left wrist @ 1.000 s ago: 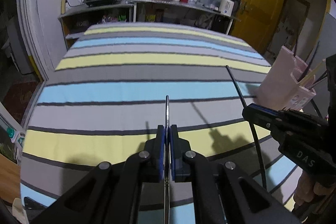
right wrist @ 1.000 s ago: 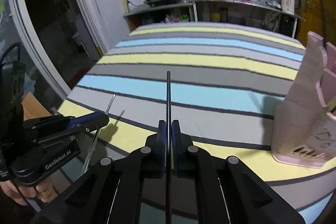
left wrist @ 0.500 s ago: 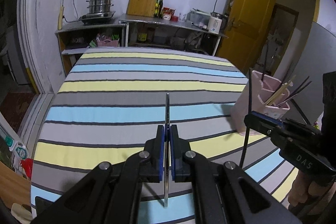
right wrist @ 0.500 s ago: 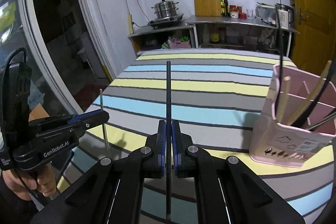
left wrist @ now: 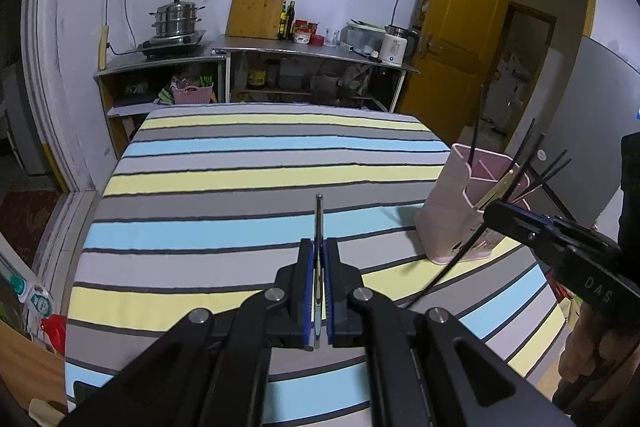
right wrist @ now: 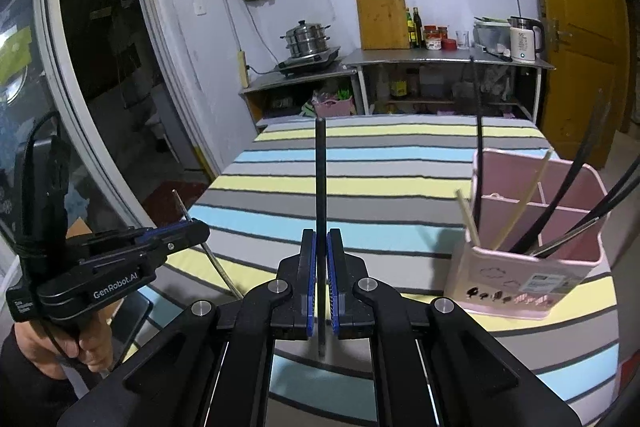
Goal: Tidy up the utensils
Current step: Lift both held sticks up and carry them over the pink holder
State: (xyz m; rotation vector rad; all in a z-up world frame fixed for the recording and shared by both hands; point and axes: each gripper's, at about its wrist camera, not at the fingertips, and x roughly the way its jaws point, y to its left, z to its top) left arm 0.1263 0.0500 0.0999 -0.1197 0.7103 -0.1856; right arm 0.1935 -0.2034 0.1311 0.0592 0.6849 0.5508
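The left gripper (left wrist: 319, 291) is clamped on a thin metal chopstick (left wrist: 319, 223), which pokes out ahead of the blue pads above the striped cloth (left wrist: 248, 179). The right gripper (right wrist: 319, 287) pinches a black chopstick (right wrist: 320, 179) the same way, upright between its pads. To the right on the cloth stands the pink holder (right wrist: 532, 279), its compartments already holding black, pale wooden and metal chopsticks. Beyond the table edge a shelf carries a steamer pot (left wrist: 176, 21) and a cutting board (left wrist: 257, 7).
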